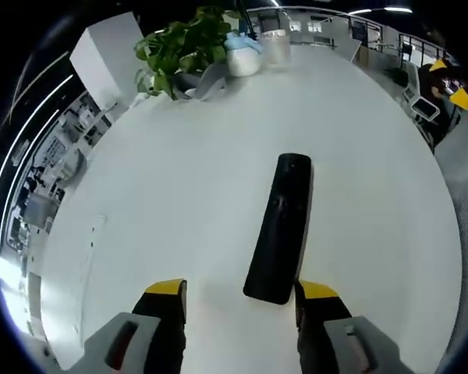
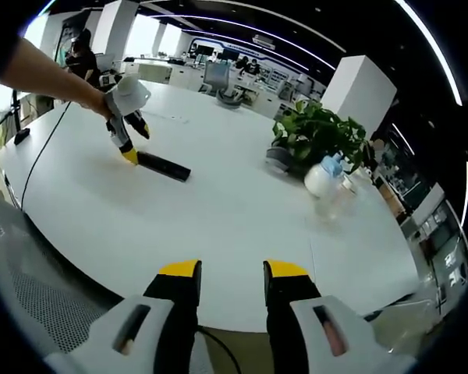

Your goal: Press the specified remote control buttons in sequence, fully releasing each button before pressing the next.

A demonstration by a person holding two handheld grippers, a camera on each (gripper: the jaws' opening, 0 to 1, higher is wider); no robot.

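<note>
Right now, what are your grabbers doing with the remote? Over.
Left gripper open at the remote's near end. Right gripper open, empty, well back. Plant, bottle off aside.

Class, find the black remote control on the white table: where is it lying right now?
In the left gripper view the remote control lies flat on the white table, its near end beside that gripper's right jaw. The plant stands far behind it.

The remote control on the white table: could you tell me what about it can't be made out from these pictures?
- Buttons: in the left gripper view the remote control is a dark blur with no readable keys; in the right gripper view it is too small.
- Near end: beside the left claw, contact unclear.
- Right gripper view: the left claw's tip meets the remote's end, whether it presses is unclear.
- The right claw hovers open, away from it.
</note>
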